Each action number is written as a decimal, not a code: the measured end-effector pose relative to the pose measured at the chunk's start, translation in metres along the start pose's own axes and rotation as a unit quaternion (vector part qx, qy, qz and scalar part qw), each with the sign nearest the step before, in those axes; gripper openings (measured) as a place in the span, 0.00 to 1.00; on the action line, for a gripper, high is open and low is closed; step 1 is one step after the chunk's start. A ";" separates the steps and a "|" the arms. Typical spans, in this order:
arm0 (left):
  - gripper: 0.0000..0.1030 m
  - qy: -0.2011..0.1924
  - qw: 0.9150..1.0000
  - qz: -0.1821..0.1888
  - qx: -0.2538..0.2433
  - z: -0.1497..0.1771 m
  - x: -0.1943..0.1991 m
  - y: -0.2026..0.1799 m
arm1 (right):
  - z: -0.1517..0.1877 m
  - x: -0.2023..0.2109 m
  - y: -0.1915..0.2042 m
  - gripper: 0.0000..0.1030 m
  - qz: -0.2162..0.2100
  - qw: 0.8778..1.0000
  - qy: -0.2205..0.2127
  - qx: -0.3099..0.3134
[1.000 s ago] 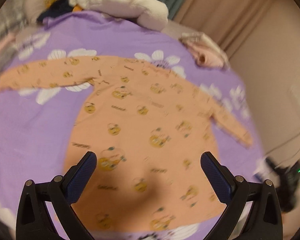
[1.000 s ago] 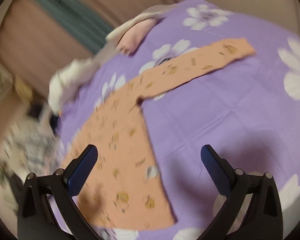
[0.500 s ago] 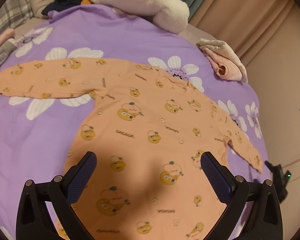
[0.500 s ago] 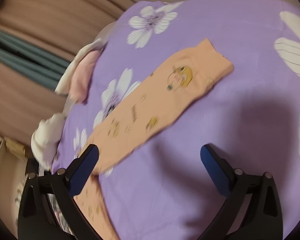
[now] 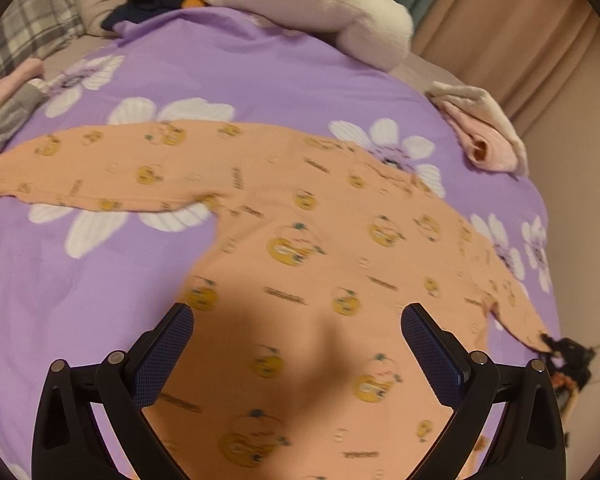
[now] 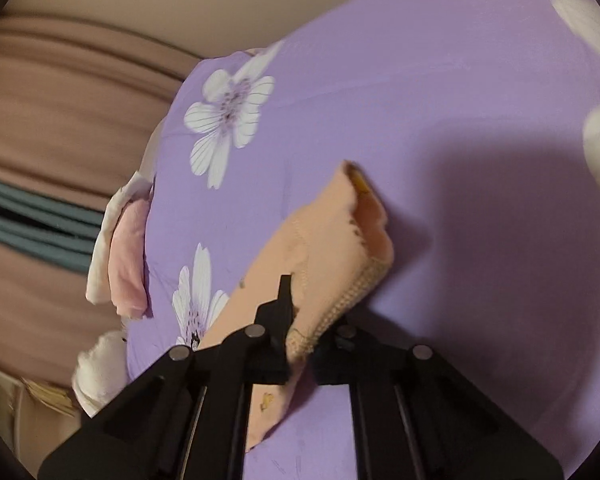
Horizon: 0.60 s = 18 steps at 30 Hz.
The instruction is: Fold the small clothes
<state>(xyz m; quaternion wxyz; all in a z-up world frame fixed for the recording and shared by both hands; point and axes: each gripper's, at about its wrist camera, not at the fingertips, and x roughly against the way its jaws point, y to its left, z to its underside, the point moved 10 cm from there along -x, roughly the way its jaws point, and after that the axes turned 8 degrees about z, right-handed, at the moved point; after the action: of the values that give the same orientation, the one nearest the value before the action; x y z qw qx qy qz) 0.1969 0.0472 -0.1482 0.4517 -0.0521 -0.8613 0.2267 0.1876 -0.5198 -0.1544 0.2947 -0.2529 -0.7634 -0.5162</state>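
In the left wrist view, a plaid cloth (image 5: 32, 40) is seen at the upper left edge, with a pink and grey garment (image 5: 8, 108) just below it at the left rim. A dark bundle (image 5: 148, 4) lies at the top, left of centre, and a white plush pillow (image 5: 300, 0) is stretched across the top middle. The purple sheet (image 5: 260, 80), printed with white flowers, fills most of the frame. On it an orange shirt (image 5: 320, 260) is spread flat: one sleeve is laid out toward the left edge, the body occupies the centre and lower middle, and the other sleeve runs down toward the lower right. The left gripper (image 5: 296, 354) is held above the lower part of the shirt with its jaws spread wide and nothing between them; a shadow is cast on the cloth there. A folded pink and cream garment (image 5: 484, 136) is placed at the upper right, near the sheet's edge, with beige curtains (image 5: 520, 40) behind it. At the lower right, the sleeve end is met by a dark blurred object that cannot be made out clearly.

In the right wrist view, the curtains (image 6: 60, 100) cover the left side, and the folded pink and cream garment (image 6: 120, 252) sits at the sheet's left edge. The sheet (image 6: 420, 100) takes up the centre and right. The right gripper (image 6: 302, 340) is closed tight on the ribbed cuff of the shirt's sleeve (image 6: 332, 240), which is raised off the sheet and bunched above the jaws in the lower centre.
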 end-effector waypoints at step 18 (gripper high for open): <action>1.00 -0.026 0.996 -0.007 0.084 -0.012 0.053 0.101 | 0.279 0.076 0.364 0.07 -0.023 0.852 -0.053 0.520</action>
<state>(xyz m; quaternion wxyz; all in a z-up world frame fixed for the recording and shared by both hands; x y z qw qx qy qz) 0.1638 0.1571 -0.1470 0.4336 -0.0027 -0.8510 0.2961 0.3333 -0.1285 0.0506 0.3298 -0.0719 -0.9406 -0.0363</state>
